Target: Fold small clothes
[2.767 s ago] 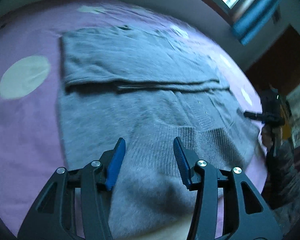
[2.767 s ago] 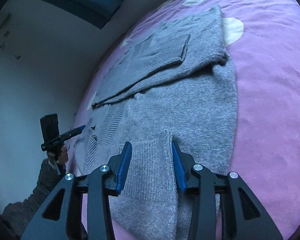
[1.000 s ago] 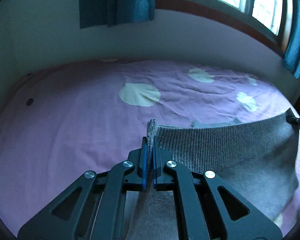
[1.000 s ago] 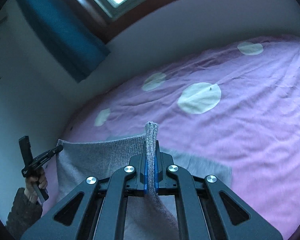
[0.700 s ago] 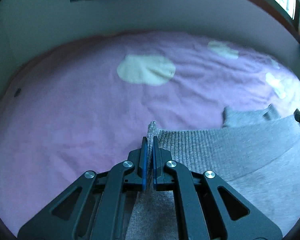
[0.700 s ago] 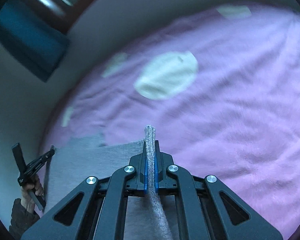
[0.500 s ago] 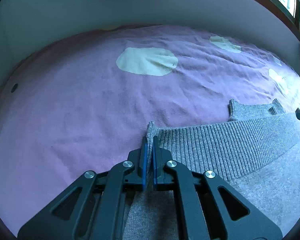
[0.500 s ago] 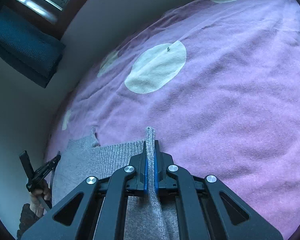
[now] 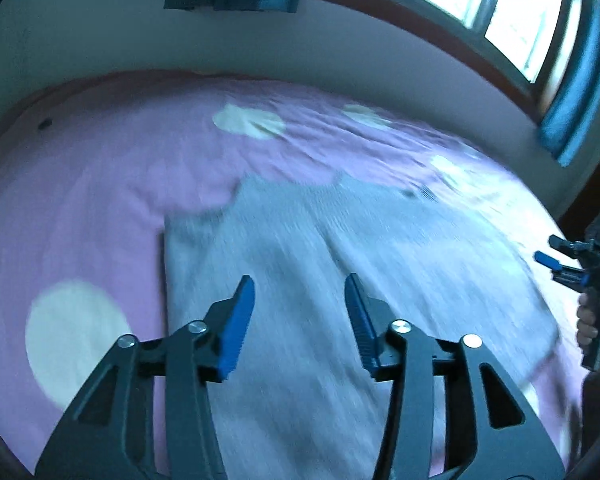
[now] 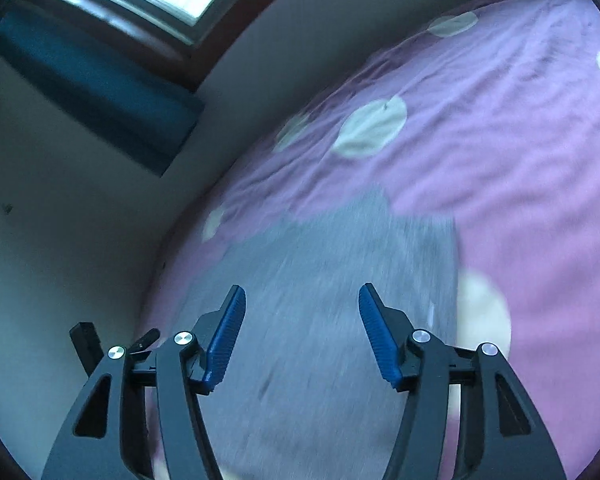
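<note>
Hovering over grey knitted sweater (image 9: 380, 264), folded flat on pink spotted bedspread (image 9: 100, 184)
Left gripper (image 9: 300, 300) jaws spread, empty; right gripper (image 10: 302, 312) jaws spread, empty; frames motion-blurred

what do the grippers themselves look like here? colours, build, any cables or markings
Both match: the left gripper and right gripper have black, angular linkage arms with triangular cutouts and silver round pivot screws. The fingers carry blue ribbed pads. No cables or markings show. In the left wrist view the person's bare hand grips the other unit's black handle; any sleeve is too dark to tell.
</note>
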Tool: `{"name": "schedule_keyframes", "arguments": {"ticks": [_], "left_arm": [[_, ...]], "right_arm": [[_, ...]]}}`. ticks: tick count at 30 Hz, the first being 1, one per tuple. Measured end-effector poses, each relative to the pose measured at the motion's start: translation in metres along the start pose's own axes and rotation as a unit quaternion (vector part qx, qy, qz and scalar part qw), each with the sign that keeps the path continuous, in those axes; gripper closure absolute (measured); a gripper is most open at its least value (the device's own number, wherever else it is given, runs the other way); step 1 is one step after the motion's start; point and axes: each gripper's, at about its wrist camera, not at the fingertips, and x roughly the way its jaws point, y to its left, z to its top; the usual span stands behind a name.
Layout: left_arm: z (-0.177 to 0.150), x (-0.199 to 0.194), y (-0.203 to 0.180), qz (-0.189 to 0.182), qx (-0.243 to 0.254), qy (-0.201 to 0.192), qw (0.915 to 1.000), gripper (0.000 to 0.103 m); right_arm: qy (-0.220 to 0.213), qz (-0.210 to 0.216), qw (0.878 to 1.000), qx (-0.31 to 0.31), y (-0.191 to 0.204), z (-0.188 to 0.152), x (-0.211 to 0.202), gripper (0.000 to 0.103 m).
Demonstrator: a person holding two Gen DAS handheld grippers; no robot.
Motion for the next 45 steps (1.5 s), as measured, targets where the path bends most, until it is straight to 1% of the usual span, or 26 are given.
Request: {"name": "schedule_keyframes", "arguments": {"ticks": [3, 5, 7, 10, 12, 14, 18, 27, 38, 45], "left_arm": [[-0.027, -0.009, -0.007, -0.006, 0.0, 0.01, 0.9999, 0.053], [-0.041, -0.011, -0.009, 0.001, 0.002, 0.012, 0.9999, 0.053], [-0.055, -0.011, -0.005, 0.0, -0.012, 0.021, 0.9997, 0.053], [-0.064, -0.013, 0.004, -0.004, -0.038, 0.022, 0.999, 0.053], [-0.065, -0.013, 0.007, -0.004, -0.048, 0.021, 0.9986, 0.054], [-0.067, -0.01, 0.009, -0.002, -0.054, 0.02, 0.9983, 0.054], [-0.07, -0.012, 0.01, 0.003, -0.052, 0.015, 0.9985, 0.054], [-0.071, -0.013, 0.008, 0.008, -0.049, 0.015, 0.9987, 0.054], [-0.072, -0.012, 0.009, 0.003, -0.053, 0.015, 0.9985, 0.053], [-0.073, -0.013, 0.011, -0.007, -0.057, 0.015, 0.9982, 0.05]], "right_arm": [[0.006, 0.005, 1.0, 0.01, -0.001, -0.034, -0.014, 0.044], [0.007, -0.002, 1.0, 0.012, -0.002, -0.053, -0.018, 0.044], [0.009, -0.012, 1.0, 0.014, -0.005, -0.069, -0.023, 0.044], [0.012, -0.025, 0.999, 0.029, -0.015, -0.084, -0.024, 0.044], [0.005, -0.01, 0.999, 0.033, -0.022, -0.09, -0.023, 0.044], [0.001, -0.005, 1.0, 0.022, -0.022, -0.091, -0.024, 0.044], [-0.005, -0.017, 1.0, 0.001, -0.018, -0.099, -0.027, 0.044], [-0.01, -0.02, 1.0, -0.009, -0.015, -0.1, -0.026, 0.043], [-0.012, -0.017, 1.0, -0.013, -0.015, -0.1, -0.026, 0.04], [-0.012, -0.015, 1.0, -0.017, -0.013, -0.099, -0.026, 0.037]]}}
